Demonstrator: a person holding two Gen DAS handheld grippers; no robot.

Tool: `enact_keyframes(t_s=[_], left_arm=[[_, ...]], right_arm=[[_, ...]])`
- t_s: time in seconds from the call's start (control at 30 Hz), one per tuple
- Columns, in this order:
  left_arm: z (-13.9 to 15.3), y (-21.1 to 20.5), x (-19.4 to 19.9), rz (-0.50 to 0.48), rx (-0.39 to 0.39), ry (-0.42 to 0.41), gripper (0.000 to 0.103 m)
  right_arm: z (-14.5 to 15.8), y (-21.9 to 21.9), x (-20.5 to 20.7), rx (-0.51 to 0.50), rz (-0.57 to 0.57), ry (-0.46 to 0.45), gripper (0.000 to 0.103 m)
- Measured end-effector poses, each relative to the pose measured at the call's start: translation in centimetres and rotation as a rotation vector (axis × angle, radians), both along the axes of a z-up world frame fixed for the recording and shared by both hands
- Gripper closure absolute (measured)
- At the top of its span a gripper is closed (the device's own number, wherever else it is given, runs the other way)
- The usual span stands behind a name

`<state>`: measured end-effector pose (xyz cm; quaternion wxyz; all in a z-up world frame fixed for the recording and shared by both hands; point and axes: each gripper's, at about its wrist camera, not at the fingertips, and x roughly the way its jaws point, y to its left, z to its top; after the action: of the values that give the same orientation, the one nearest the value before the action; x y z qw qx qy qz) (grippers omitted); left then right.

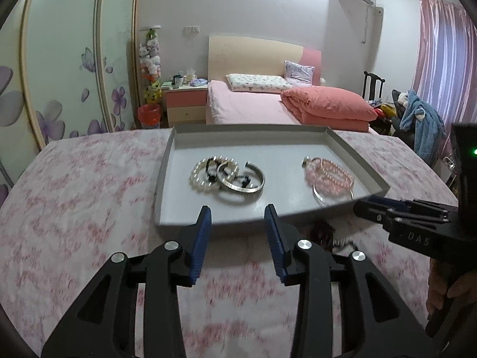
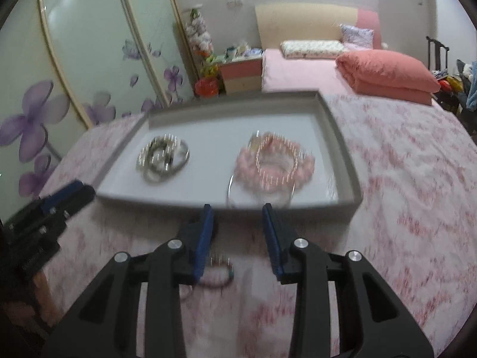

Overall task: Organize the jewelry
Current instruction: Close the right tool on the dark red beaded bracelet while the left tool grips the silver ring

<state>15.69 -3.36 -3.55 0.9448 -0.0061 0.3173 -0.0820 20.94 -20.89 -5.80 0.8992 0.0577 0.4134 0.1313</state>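
A shallow grey tray [image 1: 167, 176] [image 2: 337, 137] lies on the pink floral cloth. Its left part holds a pile of pearl, black and silver bracelets [image 1: 226, 176] [image 2: 162, 156]. Its right part holds pink bead bracelets over a silver bangle [image 1: 331, 176] [image 2: 274, 164]. A dark beaded bracelet [image 1: 326, 234] [image 2: 219, 271] lies on the cloth just in front of the tray. My left gripper [image 1: 238, 217] is open and empty at the tray's near edge. My right gripper [image 2: 237, 217] is open and empty above the dark bracelet; it shows at the right of the left wrist view [image 1: 366, 205].
The cloth-covered table [image 1: 74, 194] [image 2: 417, 179] stretches to both sides of the tray. Behind it stand a pink bed [image 1: 253, 104], a nightstand [image 1: 184, 101] and a flowered wardrobe [image 1: 59, 74]. A chair with clothes [image 1: 417, 119] is at the right.
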Motion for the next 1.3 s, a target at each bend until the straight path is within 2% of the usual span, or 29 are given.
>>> enact_keyframes(t_s=[0.33,0.47,0.53,0.57,0.6,0.7,0.83,0.97,1.13,1.3], left_arm=[[-0.9,2.2,-1.4,0.067,-0.016,0.035,0.064],[-1.3,3.3,-1.6,0.098,-0.023,0.048,0.064],[-1.5,3.4,-1.7,0.103,-0.026,0.056,0.064],[-1.6,3.4,-1.7,0.102,-0.027,0.058,0.064],[-1.6,3.3,-1.8,0.1,-0.025,0.059,0.064],[-1.5,3.0,-1.9,0.088,-0.025,0.059,0.064],[-1.5,2.2,-2.1,0.056,-0.026,0.064,0.064],[-1.4,0.4,-2.4,0.002,-0.021,0.065,0.055],[-1.4,-2.9,-2.5,-0.094,-0.003,0.076,0.049],[-2.3,-6.3,-2.5,-0.207,0.027,0.12,0.048]], right_arm=[[-1.5,3.8,-0.4,-0.026,0.078,0.049,0.068],[-1.9,4.9,0.1,-0.057,0.075,0.054,0.055],[-2.2,5.5,0.3,-0.081,0.081,0.054,0.055],[-2.3,5.7,0.4,-0.096,0.083,0.055,0.056],[-2.4,5.9,0.3,-0.125,0.077,0.037,0.068],[-2.4,5.3,0.5,-0.128,0.066,0.038,0.086],[-2.4,2.5,0.7,-0.079,-0.005,0.064,0.089],[-2.6,-0.2,0.0,-0.057,-0.064,0.073,0.09],[-2.7,-2.3,-1.9,-0.035,-0.087,0.078,0.091],[-2.7,-3.8,-4.2,-0.013,-0.103,0.081,0.091]])
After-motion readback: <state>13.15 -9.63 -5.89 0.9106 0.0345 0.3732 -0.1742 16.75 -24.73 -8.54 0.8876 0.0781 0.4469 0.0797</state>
